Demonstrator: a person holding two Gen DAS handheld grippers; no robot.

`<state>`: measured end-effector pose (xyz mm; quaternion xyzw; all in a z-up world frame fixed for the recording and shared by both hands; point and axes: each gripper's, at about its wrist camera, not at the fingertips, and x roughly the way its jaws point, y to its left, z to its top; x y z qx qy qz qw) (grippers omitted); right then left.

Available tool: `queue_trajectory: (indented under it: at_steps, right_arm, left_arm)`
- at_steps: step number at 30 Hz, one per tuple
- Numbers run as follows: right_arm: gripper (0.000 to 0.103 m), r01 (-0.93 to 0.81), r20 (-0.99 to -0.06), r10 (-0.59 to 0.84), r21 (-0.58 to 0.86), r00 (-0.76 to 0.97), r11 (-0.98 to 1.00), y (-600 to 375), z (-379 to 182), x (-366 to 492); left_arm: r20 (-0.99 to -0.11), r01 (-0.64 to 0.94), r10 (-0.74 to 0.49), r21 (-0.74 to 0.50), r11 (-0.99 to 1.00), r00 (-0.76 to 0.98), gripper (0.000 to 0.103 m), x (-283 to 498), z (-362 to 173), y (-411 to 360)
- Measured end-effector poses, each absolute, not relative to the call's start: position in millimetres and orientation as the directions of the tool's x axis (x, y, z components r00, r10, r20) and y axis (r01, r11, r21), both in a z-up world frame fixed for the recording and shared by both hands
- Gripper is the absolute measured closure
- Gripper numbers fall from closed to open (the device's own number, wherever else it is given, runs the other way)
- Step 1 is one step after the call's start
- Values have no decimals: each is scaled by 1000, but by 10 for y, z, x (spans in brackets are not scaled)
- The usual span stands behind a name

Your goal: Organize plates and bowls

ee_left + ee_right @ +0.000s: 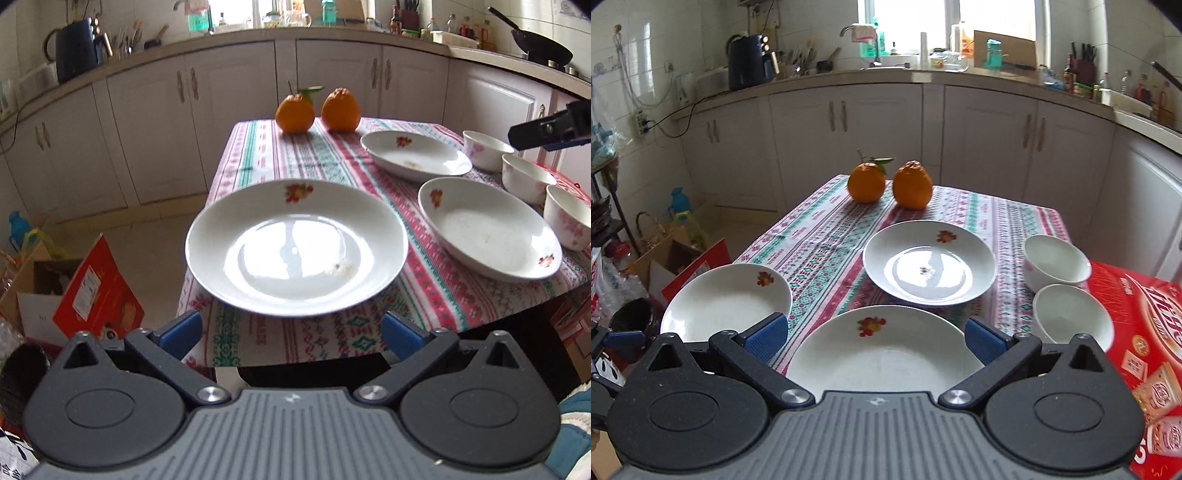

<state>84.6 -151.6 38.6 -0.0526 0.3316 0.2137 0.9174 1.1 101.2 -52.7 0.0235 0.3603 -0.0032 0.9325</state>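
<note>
Left gripper: the left gripper [291, 334] has its blue pads spread wide and holds nothing; it sits low at 6 o'clock of its view, just before the near plate [295, 247]
Right gripper: the right gripper [875, 338] is also spread wide and empty, above the near edge of the front plate [886, 354]
Plates: three white plates with a fruit print lie apart on the patterned tablecloth [332, 162]; in the left view the near plate is at centre and hangs partly over the table edge, the front plate at 3 o'clock, the far plate [415, 155] at 1 o'clock
Bowls: three white bowls with pink flowers [528, 177] stand in a row at 3 o'clock of the left view; the right view shows only two of them
Other things: two oranges [317, 110] at 12 o'clock, well apart from the dishes; a red box [1145, 332] at the right edge of the table
Stage, as I judge: nothing is stacked yet; both grippers seem ready for a first grasp
Risk: the near plate overhangs the edge, so a push from the pads instead of a clean pinch on the rim could tip it to the floor; the glazed rim may slip between the pads
Risk two: the bowls stand close together, so a wide approach could knock a neighbour
Hard to see: the near rim of the front plate is hidden under the right gripper body; how far the near plate rests on the table I cannot tell; small specks in the plates are too unclear to name
</note>
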Motion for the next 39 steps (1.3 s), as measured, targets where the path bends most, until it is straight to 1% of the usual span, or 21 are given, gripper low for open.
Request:
queue_trajectory:
  at_steps: [5,11,14,23,32,39]
  right_arm:
    - [0,-452,-663,354,25,660,891,-1313,310,1006]
    - [0,-479,-693,372,43,618,877,-1129,224,1193]
    - [0,-500,-709,374,34,598,865,-1018,181,1274]
    - [0,-616,-729,443,36,523,787,-645,136,1469]
    - [0,-728,-760,541,132,361,673,-288,32,1743]
    - [0,-761,-778,586,232,229,606,-81,-138,1974]
  left_arm:
    - [-683,60,-36,12,998,729,1,136,-632,1061]
    - [-697,75,-45,13,997,716,1,257,-716,1125]
    - [-690,78,-51,8,997,722,0,265,-738,1147]
    - [-692,101,-72,2,995,719,0,324,-748,1201]
    - [-657,126,-99,-6,992,748,1,237,-783,1243]
    - [-637,111,-84,2,994,766,0,198,-795,1234]
